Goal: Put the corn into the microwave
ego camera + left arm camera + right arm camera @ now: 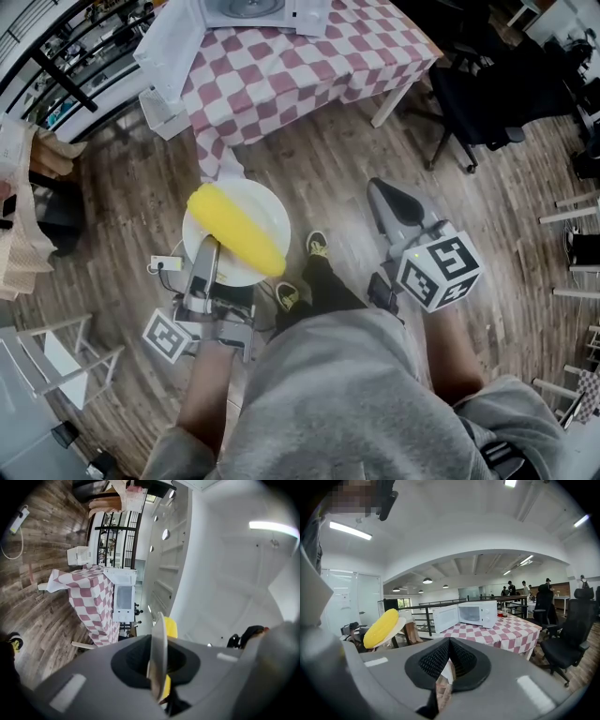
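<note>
Your left gripper (206, 255) clamps one plate (270, 208) carrying one corn cob (234, 228); your right gripper (389, 200) has its jaws together, empty. One microwave (281, 11) stands door-open at 12 o'clock.

floor (328, 178): wood planks | tablecloth (309, 52): checked cloth | plate (267, 211): smooth glossy

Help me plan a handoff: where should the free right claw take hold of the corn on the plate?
Probably grip the yellow corn cob across its middle, coming from above and from its right. It lies diagonally on the round white plate, whose near rim the left claw clamps, so that side is taken. The right claw is shut and must open first.
</note>
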The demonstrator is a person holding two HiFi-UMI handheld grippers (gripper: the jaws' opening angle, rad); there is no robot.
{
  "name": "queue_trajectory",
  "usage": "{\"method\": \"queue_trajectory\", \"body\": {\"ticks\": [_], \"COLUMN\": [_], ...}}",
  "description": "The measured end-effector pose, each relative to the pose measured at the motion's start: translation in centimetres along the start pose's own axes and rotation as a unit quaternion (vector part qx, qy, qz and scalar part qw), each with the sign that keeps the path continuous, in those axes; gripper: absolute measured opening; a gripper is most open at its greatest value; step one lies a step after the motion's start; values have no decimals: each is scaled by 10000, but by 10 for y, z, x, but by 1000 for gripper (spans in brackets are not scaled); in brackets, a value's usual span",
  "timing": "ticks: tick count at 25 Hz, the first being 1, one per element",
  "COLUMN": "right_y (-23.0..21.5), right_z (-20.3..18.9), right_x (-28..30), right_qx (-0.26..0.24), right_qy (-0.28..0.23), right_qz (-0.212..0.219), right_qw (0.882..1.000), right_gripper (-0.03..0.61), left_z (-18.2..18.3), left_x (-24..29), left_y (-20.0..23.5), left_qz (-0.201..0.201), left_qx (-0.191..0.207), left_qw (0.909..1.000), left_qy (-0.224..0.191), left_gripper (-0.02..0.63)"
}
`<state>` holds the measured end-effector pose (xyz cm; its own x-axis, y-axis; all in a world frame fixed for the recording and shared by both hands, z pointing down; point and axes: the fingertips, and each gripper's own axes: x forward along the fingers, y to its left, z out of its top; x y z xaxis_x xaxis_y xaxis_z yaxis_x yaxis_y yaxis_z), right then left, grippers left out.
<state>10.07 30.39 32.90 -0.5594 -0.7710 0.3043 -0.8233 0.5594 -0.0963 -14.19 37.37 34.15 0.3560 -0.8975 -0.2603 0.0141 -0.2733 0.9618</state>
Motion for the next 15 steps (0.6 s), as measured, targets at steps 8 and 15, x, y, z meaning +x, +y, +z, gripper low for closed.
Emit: {"method": "queue_trajectory", "body": {"ticks": [8,15], "right_y": [-30,-76], "right_z": [16,34], "right_x": [38,86], "right_qx": [-6,-20], "right_qy": [-121,-215], "right_qz": [122,173], "right_qw": [9999,9996], "right_gripper": [-3,-2], "left_z": [6,19], "left_x": [42,100], "left_y": [8,28], "left_qz": [-53,44], "left_qx": [48,94], "left_qw": [10000,9999], "left_qy": [-1,-132], "left_gripper": [28,29]}}
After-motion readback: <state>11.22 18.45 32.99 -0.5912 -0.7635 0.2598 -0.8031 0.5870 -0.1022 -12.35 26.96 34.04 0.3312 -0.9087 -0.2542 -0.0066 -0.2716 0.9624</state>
